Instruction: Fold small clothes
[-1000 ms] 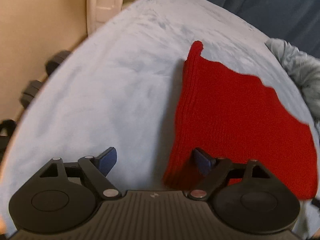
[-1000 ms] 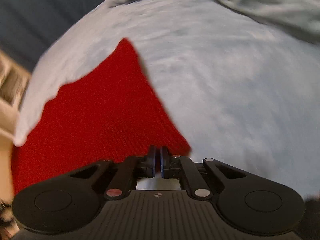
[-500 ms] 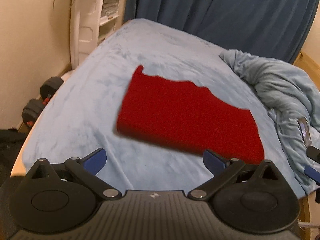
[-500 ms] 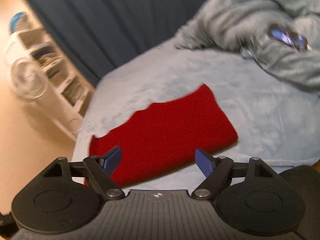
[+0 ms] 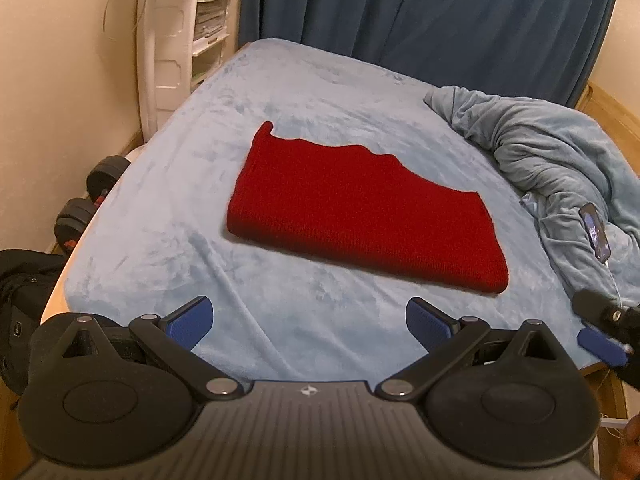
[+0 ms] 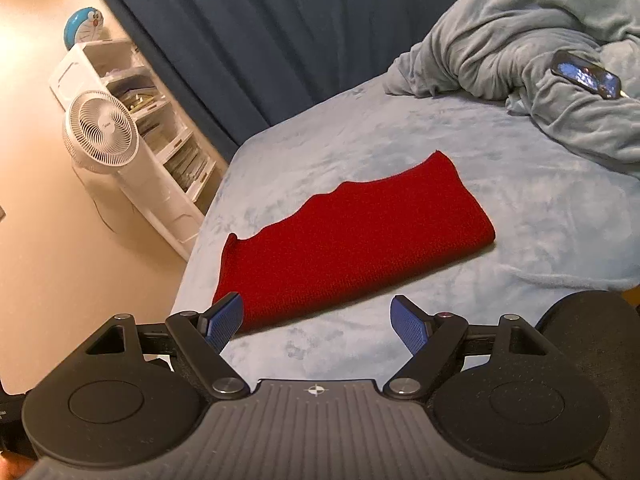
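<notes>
A red knit garment [image 5: 360,212] lies folded flat on the light blue bed cover [image 5: 192,184]. It also shows in the right wrist view [image 6: 348,244]. My left gripper [image 5: 308,320] is open and empty, held back above the bed's near edge, well short of the garment. My right gripper [image 6: 318,320] is open and empty too, just short of the garment's near edge. The right gripper's blue fingertip [image 5: 602,346] shows at the right edge of the left wrist view.
A crumpled grey-blue blanket [image 5: 560,160] lies at the bed's right with a phone [image 5: 596,236] on it. A white fan [image 6: 102,132] and shelf unit [image 6: 156,120] stand left of the bed. Dumbbells [image 5: 92,200] lie on the floor. Dark blue curtains [image 5: 420,12] hang behind.
Both grippers pulled back and up from the garment. The right gripper, shut on the garment's edge a second ago, has opened and let go. The garment now lies folded.
</notes>
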Motion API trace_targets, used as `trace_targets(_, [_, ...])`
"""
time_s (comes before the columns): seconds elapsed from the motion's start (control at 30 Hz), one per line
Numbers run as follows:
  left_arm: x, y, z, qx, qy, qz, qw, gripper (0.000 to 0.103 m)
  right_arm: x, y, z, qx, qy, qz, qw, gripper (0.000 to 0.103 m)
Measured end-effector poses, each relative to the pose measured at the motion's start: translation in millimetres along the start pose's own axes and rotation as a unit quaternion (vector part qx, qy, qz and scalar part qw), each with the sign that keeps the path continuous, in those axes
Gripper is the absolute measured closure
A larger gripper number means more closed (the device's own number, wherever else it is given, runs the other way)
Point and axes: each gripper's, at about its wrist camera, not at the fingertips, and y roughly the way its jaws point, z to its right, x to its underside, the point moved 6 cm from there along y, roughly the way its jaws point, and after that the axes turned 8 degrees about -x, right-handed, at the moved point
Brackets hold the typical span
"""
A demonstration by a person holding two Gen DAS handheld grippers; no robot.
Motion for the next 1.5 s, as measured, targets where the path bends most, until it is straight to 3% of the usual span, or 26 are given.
trace_targets(0.57, [-22, 21, -22, -0.032, -0.020, -0.006, 0.9993, 0.000, -14, -3, 39, 0.028, 0.074, 0.012, 0.997, 0.021])
trace_targets(0.97, [-35, 57, -42, -0.061, -0.042, -0.024, 0.9969, 0.000, -22, 31, 58, 0.045, 0.118, -0.013, 0.992, 0.021])
trace_targets(1.1, [-42, 77, -45, -0.074, -0.047, -0.028, 0.9958, 0.000, -28, 55, 83, 0.060, 0.138, -0.011, 0.988, 0.018])
trace_targets(1.2, [-51, 99, -48, -0.086, -0.051, -0.021, 0.9947, 0.000, -32, 86, 122, 0.073, 0.193, -0.007, 0.979, 0.017])
trace_targets(1.3, [-63, 130, -54, -0.103, -0.052, -0.012, 0.9933, 0.000, -33, 124, 172, 0.087, 0.266, -0.008, 0.960, 0.017])
trace_targets(1.5, [-91, 209, -80, -0.110, -0.091, -0.023, 0.9895, 0.000, -33, 186, 254, 0.107, 0.413, 0.025, 0.904, 0.017])
